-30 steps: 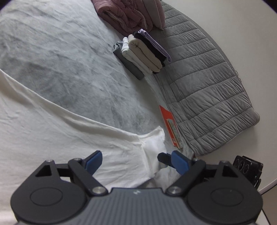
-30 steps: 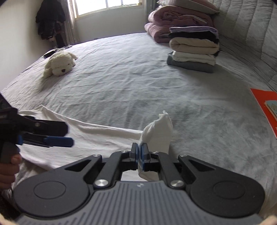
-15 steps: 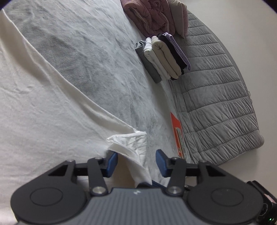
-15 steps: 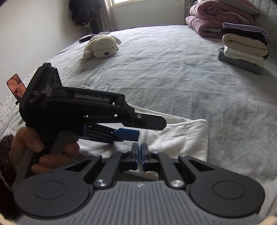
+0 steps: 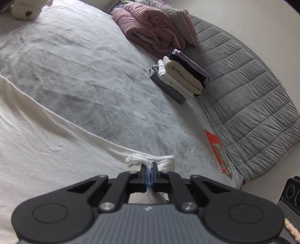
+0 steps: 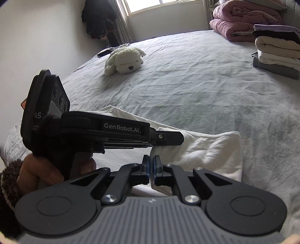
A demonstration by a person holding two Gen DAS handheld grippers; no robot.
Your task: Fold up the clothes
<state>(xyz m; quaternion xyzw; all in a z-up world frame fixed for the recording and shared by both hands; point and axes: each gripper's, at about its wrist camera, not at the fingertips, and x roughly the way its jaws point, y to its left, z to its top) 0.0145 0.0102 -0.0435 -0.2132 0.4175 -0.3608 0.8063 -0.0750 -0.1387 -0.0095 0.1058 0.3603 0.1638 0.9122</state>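
A home bedroom: a wide bed (image 6: 187,78) with a quilted headboard (image 5: 243,90), rolled pink duvet (image 5: 150,32), plush dog (image 6: 124,60), and a window (image 6: 159,5).

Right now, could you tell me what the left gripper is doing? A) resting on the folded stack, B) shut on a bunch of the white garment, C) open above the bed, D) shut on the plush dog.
B: in the left wrist view the left gripper has its blue pads pressed together on a bunched bit of the white garment, far from the folded stack.
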